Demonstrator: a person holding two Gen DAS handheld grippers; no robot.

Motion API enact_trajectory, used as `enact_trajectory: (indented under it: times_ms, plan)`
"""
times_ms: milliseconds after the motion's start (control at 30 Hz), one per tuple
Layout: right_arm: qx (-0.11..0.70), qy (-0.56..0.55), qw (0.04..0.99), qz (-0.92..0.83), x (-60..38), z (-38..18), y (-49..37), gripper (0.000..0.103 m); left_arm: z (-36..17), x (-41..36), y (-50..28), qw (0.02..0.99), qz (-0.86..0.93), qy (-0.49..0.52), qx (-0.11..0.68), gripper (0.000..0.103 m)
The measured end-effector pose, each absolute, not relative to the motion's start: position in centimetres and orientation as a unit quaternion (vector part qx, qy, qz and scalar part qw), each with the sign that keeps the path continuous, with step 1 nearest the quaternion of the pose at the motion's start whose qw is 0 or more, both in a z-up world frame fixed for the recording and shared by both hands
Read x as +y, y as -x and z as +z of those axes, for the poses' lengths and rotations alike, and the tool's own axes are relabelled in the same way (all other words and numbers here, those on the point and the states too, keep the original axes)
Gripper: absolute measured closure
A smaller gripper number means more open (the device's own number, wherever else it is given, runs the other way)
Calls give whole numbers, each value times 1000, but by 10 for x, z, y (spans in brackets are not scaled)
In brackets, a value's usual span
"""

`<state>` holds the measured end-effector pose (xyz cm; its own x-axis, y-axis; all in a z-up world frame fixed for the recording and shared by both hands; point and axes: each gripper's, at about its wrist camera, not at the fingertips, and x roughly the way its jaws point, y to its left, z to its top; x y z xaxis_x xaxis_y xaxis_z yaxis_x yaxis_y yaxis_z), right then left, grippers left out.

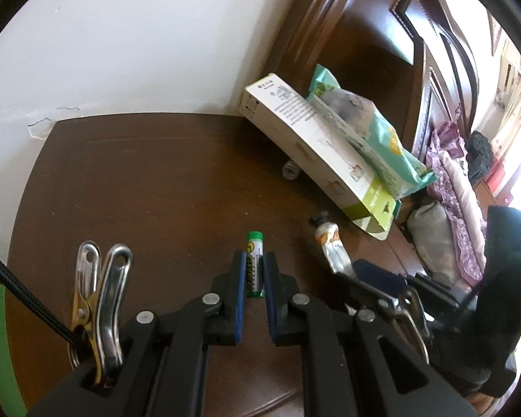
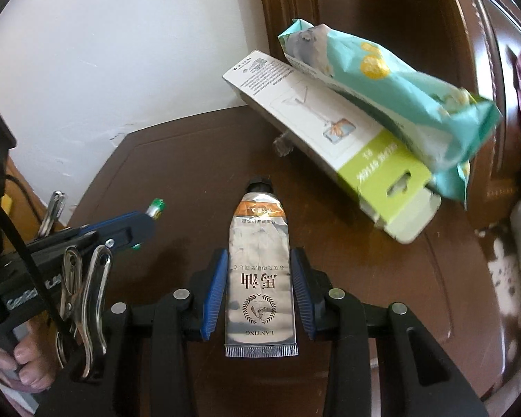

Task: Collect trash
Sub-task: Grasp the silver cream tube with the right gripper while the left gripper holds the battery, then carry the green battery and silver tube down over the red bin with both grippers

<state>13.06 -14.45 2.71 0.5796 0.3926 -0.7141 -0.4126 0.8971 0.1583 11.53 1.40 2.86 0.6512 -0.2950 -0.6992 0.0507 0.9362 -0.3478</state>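
Left wrist view: the left claw [image 1: 254,271] has its blue pads pinching a green battery [image 1: 254,264], which points straight ahead between the fingers over the dark wooden tabletop [image 1: 139,187]. To the right lies a crumpled silver tube [image 1: 331,246] with a black cap. Only this view shows a bed with purple bedding [image 1: 458,187] beyond the tabletop edge. A white and green carton [image 1: 316,149] lies tilted at the back, a teal wipes pack [image 1: 375,135] resting on it, and a small clear bottle [image 1: 291,170] peeks out beneath.

Right wrist view: the right claw [image 2: 259,279] is spread, its pads flanking the tube [image 2: 259,278] with small gaps on both sides; whether they touch it I cannot tell. Here the tube's print shows: a laurel emblem, black characters, an orange band near the cap, a crimped end nearest the camera. The left claw [image 2: 146,224] appears from the side, the battery [image 2: 155,207] poking past its tip. The carton [image 2: 333,139], pack [image 2: 392,80] and bottle [image 2: 283,146] sit behind on the tabletop [image 2: 177,160]
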Motion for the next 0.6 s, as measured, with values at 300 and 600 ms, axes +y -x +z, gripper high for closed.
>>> enact_trajectory:
  times_ms: [300, 600]
  plan:
    - [386, -42, 894, 224, -179, 32, -87, 65, 36, -2, -95, 898, -124, 130, 403, 93]
    - [363, -76, 900, 227, -198, 41, -44, 65, 34, -7, -54, 884, -158, 148, 414, 93]
